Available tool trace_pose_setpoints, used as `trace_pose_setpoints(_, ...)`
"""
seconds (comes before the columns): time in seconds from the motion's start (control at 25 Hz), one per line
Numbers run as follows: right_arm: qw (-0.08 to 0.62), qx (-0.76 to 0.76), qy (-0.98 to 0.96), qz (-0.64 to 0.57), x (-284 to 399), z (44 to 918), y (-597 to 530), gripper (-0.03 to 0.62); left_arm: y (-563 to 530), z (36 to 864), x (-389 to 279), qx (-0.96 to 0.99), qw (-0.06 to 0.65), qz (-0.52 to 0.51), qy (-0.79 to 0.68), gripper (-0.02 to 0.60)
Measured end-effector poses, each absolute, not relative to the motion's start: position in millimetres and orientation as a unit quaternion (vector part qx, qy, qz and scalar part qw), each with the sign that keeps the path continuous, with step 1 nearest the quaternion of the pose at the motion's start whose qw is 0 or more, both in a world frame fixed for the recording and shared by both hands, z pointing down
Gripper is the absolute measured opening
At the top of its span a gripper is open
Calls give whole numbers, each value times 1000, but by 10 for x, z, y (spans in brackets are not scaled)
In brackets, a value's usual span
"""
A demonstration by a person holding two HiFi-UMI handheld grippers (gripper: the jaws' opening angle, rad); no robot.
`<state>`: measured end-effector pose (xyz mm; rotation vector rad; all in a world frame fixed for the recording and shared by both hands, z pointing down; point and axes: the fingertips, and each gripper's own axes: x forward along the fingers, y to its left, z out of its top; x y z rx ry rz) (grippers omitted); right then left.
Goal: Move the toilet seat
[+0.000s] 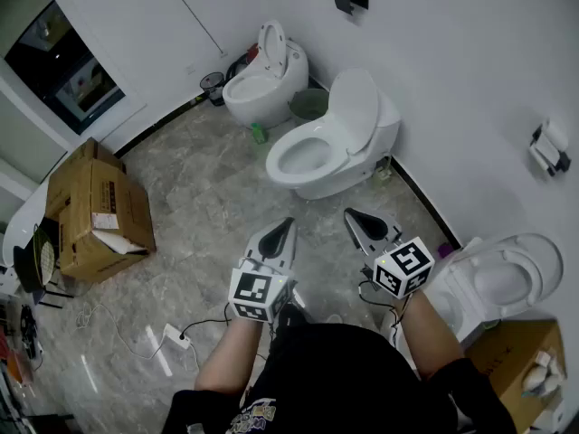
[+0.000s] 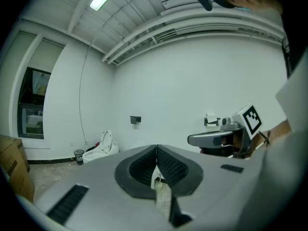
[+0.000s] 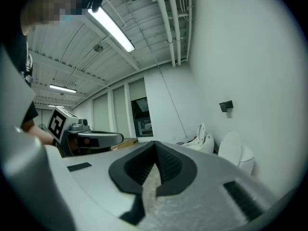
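A white toilet (image 1: 339,165) stands against the wall ahead with its lid (image 1: 355,107) raised and its seat ring (image 1: 331,136) lying down on the bowl. My left gripper (image 1: 283,231) and right gripper (image 1: 354,216) are held side by side over the floor, short of that toilet and pointing at it. Both are shut with nothing between the jaws. In the left gripper view the closed pads (image 2: 156,163) meet at a seam, and the right gripper (image 2: 216,138) shows beside them. The right gripper view shows the raised lid (image 3: 230,148) past its own closed pads (image 3: 155,161).
A second toilet (image 1: 262,80) stands further back by the corner, a third toilet (image 1: 493,283) close at my right. Cardboard boxes (image 1: 90,211) sit at the left, another box (image 1: 516,360) at the lower right. A green bin (image 1: 309,104) stands between the toilets; a power strip (image 1: 174,335) lies on the floor.
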<state>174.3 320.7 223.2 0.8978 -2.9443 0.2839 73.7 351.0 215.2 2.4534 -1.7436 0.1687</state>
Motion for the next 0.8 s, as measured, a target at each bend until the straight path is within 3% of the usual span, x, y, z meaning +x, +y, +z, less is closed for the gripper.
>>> trace_pose_setpoints(0.6,-6,285,-952,114,1648,2256,3107,9,3376,2276,528,811,61,40,-580,6)
trace_pose_setpoints(0.8,-9,287,-950,124,1518,2295,2990,37,3259,2243,439,814,75,43,-574,6)
